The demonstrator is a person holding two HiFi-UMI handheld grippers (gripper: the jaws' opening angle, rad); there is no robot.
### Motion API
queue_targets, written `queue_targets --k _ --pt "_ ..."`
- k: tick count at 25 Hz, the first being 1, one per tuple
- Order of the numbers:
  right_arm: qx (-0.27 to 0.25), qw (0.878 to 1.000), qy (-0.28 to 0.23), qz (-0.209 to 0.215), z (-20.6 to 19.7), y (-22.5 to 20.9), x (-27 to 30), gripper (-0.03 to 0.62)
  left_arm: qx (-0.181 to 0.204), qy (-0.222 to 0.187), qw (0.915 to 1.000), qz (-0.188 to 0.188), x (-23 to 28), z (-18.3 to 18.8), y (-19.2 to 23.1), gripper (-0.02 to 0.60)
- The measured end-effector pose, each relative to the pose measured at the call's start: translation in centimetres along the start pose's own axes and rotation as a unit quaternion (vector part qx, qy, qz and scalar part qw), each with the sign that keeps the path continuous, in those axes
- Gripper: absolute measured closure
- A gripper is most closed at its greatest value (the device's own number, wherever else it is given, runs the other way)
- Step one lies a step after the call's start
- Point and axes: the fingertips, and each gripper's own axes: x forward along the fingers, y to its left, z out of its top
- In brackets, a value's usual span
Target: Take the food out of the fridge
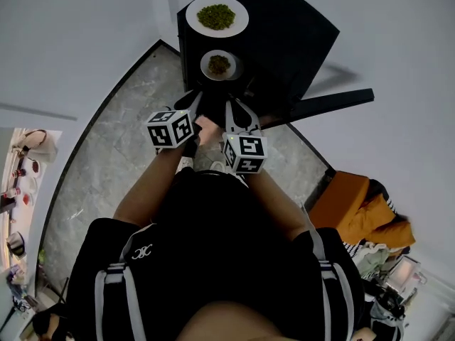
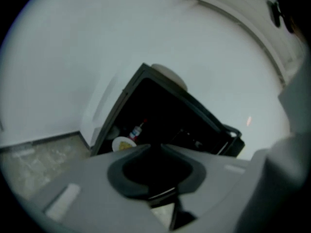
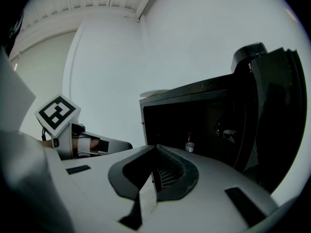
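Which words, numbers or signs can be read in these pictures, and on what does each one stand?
No whole word can be read anywhere.
Emblem on the black shirt: small white interlocked letters, perhaps "XC"; too small to be sure.
Marker cubes: black-and-white square patterns only, no letters.
Bottle inside the fridge: label too small and dark to read.

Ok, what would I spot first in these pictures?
A big white plate of green food sits on top of the black fridge, high in the head view. Below it, a smaller plate shows inside the open fridge, with the left gripper and right gripper, both bearing marker cubes, pointing toward it.
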Motion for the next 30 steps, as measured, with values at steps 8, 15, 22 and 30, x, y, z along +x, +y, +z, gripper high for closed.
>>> queue_targets --k 8,15,22,30 --pt "-0.005 1.0 0.018 -0.023 -0.6 0.1 1.3 0.592 -0.271 0.001 0.9622 -0.028 6.2 -3.5 7.8 0.44" --pt "0.001 0.997 0.042 -0.062 -2.4 -0.2 2.3 0.592 -0.414 -0.002 0.9097 -0.037 13.9 -7.0 14.6 0.38" --pt "0.006 0.993 0.066 -0.101 -4.4 -1.0 2.0 0.592 -0.455 0.026 0.89 -0.021 19.3 -10.4 17.2 0.382" --pt "0.026 0.988 0.082 -0.126 -6.4 -1.3 1.3 0.592 -0.458 0.041 0.8881 0.011 21.3 -11.5 18.6 0.385"
